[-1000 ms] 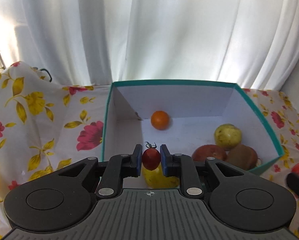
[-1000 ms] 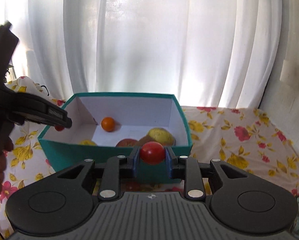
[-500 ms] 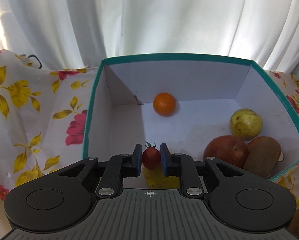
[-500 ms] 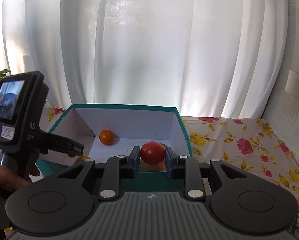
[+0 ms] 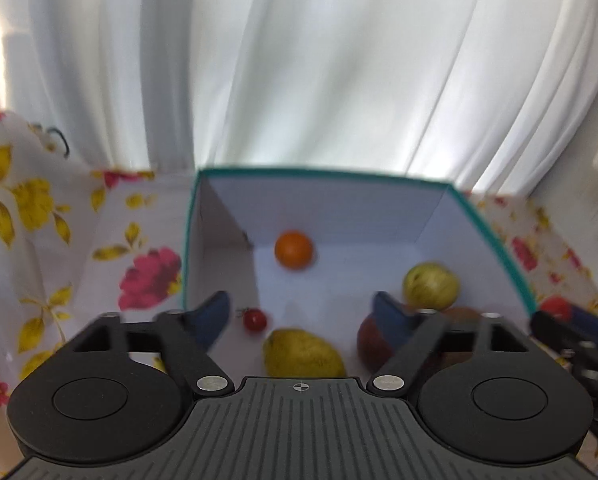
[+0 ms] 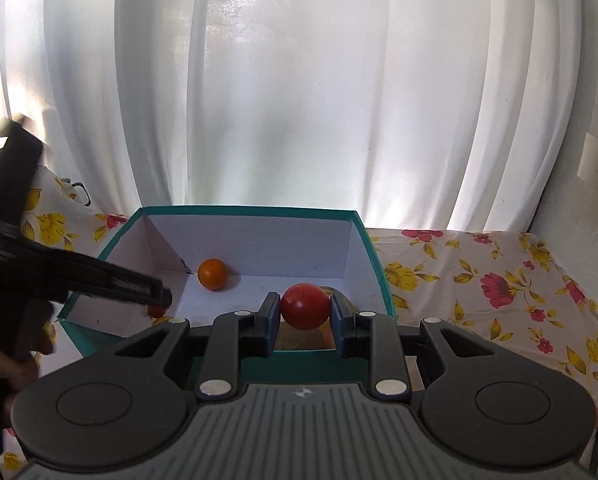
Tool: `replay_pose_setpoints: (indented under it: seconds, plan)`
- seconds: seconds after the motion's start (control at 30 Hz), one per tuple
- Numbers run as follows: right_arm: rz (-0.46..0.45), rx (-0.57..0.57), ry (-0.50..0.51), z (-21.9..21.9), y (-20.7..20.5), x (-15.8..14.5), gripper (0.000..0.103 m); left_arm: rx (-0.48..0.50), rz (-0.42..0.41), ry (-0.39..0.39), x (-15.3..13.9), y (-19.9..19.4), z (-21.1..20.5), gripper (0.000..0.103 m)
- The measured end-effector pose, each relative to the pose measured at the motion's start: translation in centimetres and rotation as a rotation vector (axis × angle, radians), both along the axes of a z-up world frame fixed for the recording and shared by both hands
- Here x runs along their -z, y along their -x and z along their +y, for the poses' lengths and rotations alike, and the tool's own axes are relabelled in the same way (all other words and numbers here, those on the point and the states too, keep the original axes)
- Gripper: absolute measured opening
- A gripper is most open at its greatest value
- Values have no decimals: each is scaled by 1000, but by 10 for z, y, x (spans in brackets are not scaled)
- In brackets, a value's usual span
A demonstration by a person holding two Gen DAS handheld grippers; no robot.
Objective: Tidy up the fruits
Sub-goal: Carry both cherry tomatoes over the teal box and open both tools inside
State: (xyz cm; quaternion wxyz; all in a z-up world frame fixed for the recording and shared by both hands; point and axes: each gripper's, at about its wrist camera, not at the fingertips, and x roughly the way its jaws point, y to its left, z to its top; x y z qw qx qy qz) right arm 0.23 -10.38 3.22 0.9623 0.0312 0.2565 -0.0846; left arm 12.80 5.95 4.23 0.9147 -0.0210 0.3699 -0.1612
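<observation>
A teal box (image 5: pixel 191 240) with a white inside holds several fruits: an orange (image 5: pixel 293 249), a green apple (image 5: pixel 430 285), a yellow pear (image 5: pixel 303 354), a reddish fruit (image 5: pixel 369 346) and a small cherry tomato (image 5: pixel 255 319) on its floor. My left gripper (image 5: pixel 301 316) is open and empty above the box's near edge. My right gripper (image 6: pixel 305 307) is shut on a red tomato (image 6: pixel 305 306), held above the box's (image 6: pixel 373 256) near right part. The orange (image 6: pixel 212 274) shows there too.
A floral tablecloth (image 6: pixel 499 280) covers the table around the box. White curtains (image 6: pixel 299 100) hang behind. The left gripper's body (image 6: pixel 79 276) reaches over the box's left edge in the right wrist view. A wall stands at the far right.
My left gripper opened and let go of the cherry tomato, which now lies on the box floor. My right gripper kept the red tomato and stays over the box.
</observation>
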Motion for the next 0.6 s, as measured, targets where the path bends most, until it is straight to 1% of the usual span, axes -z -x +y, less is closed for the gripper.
replay_pose_setpoints:
  seconds: [0.07,0.13,0.23,0.27,0.37,0.43,0.6]
  plan:
    - [2,1,-4,0,-2,1,26,-3,-30,34,-13,10,11,87]
    - [-1,-5,-9,0,-4,1,26,-52,-58,60,-24,20,24,87]
    - [2,-32,-17,2,-10,3,26,-147,-98,35,-32,29,40,93]
    - [9,-47,-21,4,-13,5,26,-164,-105,27,-32,30,45,93]
    - [35,-95,-37,14,-25,15,26,-191,-97,-13,-25,34,49,93]
    - [59,-124,-49,22,-34,23,26,-205,-73,-44,-19,36,53,93]
    - [113,-188,-53,40,-54,40,26,-238,-31,-66,-5,46,64,93]
